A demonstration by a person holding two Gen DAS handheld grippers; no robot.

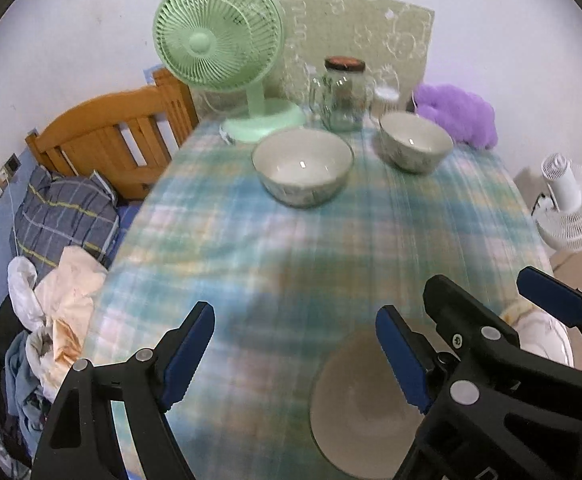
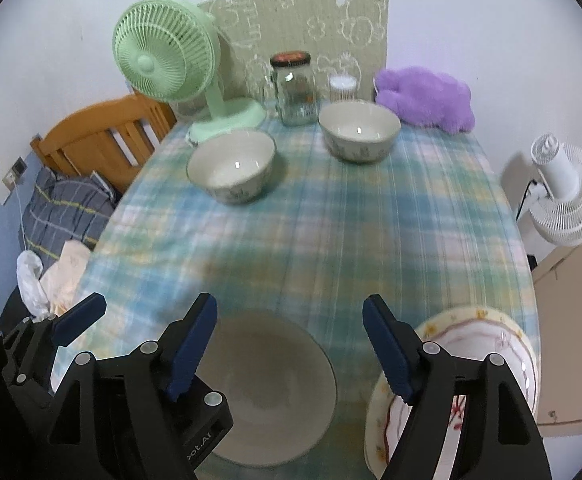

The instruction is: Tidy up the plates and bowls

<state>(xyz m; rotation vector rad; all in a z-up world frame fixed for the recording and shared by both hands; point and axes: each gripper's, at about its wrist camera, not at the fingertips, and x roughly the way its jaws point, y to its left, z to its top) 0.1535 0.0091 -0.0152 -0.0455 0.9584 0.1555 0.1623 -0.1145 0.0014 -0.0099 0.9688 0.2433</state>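
A plain grey dish lies on the checked tablecloth at the near edge, also visible as the grey dish. My right gripper hovers open above it, pads clear of it. My left gripper is open just left of it, holding nothing; one of its pads shows in the right wrist view. A floral plate lies to the right of the grey dish. Two patterned bowls stand apart at the far end: the left bowl and the right bowl.
Behind the bowls stand a green fan, a glass jar and a purple plush. A white fan and a cardboard box are off the table's right side. A wooden headboard and piled clothes lie left.
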